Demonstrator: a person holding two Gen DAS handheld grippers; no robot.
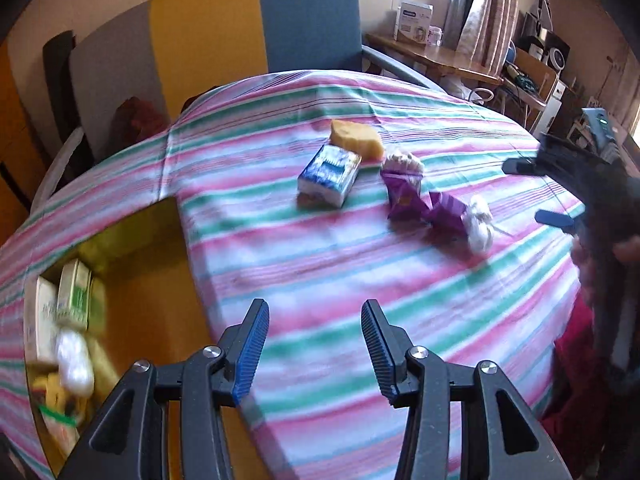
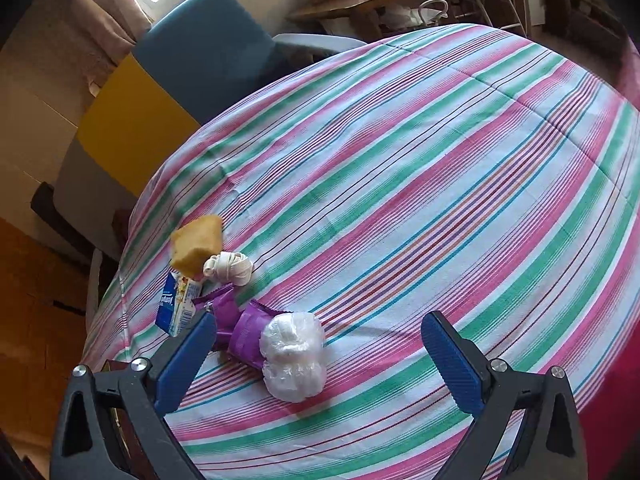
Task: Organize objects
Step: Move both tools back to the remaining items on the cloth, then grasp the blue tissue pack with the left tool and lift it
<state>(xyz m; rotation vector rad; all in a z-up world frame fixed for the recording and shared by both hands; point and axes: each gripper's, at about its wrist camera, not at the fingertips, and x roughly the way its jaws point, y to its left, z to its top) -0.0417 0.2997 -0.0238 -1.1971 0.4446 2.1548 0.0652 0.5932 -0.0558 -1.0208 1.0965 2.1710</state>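
On the striped tablecloth lie a yellow sponge, a blue-and-white box, two purple snack packets, a white cord bundle and a white plastic-wrapped pack. A cardboard box at the left holds green-and-white cartons, a white wrapped pack and yellow items. My left gripper is open and empty, just right of the box. My right gripper is open around the white pack, above the cloth; it also shows in the left wrist view.
A blue chair and yellow and grey panels stand behind the table. A wooden side table with boxes and clutter is at the back right. Red fabric hangs at the table's right edge.
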